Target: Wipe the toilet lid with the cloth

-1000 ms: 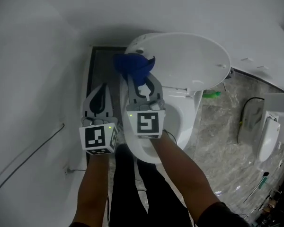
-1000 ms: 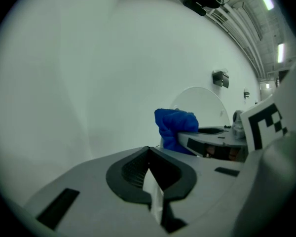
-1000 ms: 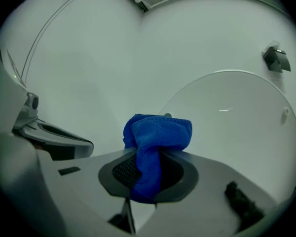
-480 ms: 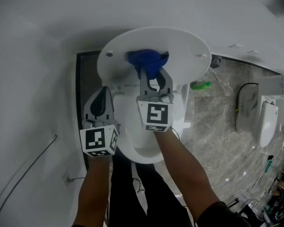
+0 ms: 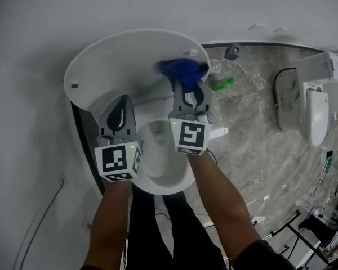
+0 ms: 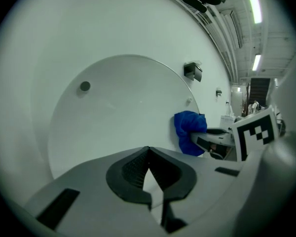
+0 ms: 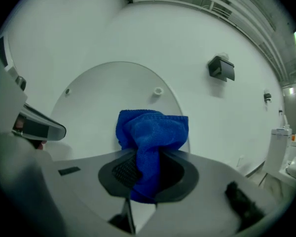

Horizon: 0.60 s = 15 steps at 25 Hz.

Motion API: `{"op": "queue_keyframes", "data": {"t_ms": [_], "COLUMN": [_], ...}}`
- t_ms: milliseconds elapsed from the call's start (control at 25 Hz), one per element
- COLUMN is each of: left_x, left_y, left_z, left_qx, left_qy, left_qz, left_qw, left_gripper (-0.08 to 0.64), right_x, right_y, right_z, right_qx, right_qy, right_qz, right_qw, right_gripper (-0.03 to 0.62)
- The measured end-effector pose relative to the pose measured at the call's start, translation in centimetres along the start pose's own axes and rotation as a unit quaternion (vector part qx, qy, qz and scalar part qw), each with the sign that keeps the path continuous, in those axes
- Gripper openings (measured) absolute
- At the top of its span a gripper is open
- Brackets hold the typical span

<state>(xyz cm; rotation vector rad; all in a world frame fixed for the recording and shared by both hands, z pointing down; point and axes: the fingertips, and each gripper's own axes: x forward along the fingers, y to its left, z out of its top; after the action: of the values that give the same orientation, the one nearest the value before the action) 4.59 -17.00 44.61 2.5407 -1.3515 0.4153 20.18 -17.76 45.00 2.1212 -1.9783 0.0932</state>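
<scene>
The white toilet lid (image 5: 115, 66) stands raised against the wall. My right gripper (image 5: 187, 88) is shut on a bunched blue cloth (image 5: 182, 68), which is pressed against the lid's right edge. In the right gripper view the cloth (image 7: 153, 127) fills the jaws of the gripper (image 7: 146, 169) in front of the lid (image 7: 96, 102). My left gripper (image 5: 123, 100) is shut and empty, hovering before the lid's lower middle, to the left of the right one. In the left gripper view its closed jaws (image 6: 148, 154) point at the lid (image 6: 118, 112), with the cloth (image 6: 189, 131) at the right.
The open toilet bowl (image 5: 183, 179) lies below the grippers. On the marble floor to the right are a green object (image 5: 224, 84), a water valve (image 5: 232, 51) and a second white fixture (image 5: 318, 114). A dark box (image 7: 221, 68) hangs on the wall.
The right gripper has slid the blue cloth across the lid from its left part to its right edge. The left gripper moved rightwards alongside, still shut.
</scene>
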Motion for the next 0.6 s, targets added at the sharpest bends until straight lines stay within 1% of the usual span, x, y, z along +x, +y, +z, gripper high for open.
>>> {"op": "queue_keyframes", "data": {"t_ms": [120,200,280,360,440,600], "left_x": [1.1,1.5,1.4,0.9,-0.1,-2.2], "left_y": [-1.4,-1.8,-1.7,-0.9,0.4,4.4], "left_z": [-0.5,-0.9,-1.6,-2.3,-3.0,-4.3], "left_qx": [0.007,0.002,-0.009,-0.016,-0.019,-0.029], "left_qy": [0.003,0.004,0.005,0.007,0.007,0.015], "left_qz": [-0.013,-0.017,-0.013,-0.004,0.007,0.047], "left_qw": [0.9999,0.9998,0.9999,0.9998,0.9998,0.9984], "left_gripper": [0.009,0.009,0.009,0.009,0.009,0.009], "right_x": [-0.9,-1.4,-1.9,-2.3,-2.3,-1.8], "right_y": [-1.9,-2.4,-1.7,0.3,3.3,9.8], "right_z": [-0.7,-0.8,-0.6,-0.5,-0.6,-0.9], "right_qx": [0.006,0.007,0.005,-0.007,-0.016,-0.007], "right_qy": [0.0,-0.005,-0.018,-0.026,-0.028,-0.023], "right_qz": [-0.022,-0.025,-0.018,0.006,0.043,0.112], "right_qw": [1.0,1.0,1.0,1.0,0.999,0.993], "right_gripper": [0.066,0.066,0.066,0.066,0.066,0.066]}}
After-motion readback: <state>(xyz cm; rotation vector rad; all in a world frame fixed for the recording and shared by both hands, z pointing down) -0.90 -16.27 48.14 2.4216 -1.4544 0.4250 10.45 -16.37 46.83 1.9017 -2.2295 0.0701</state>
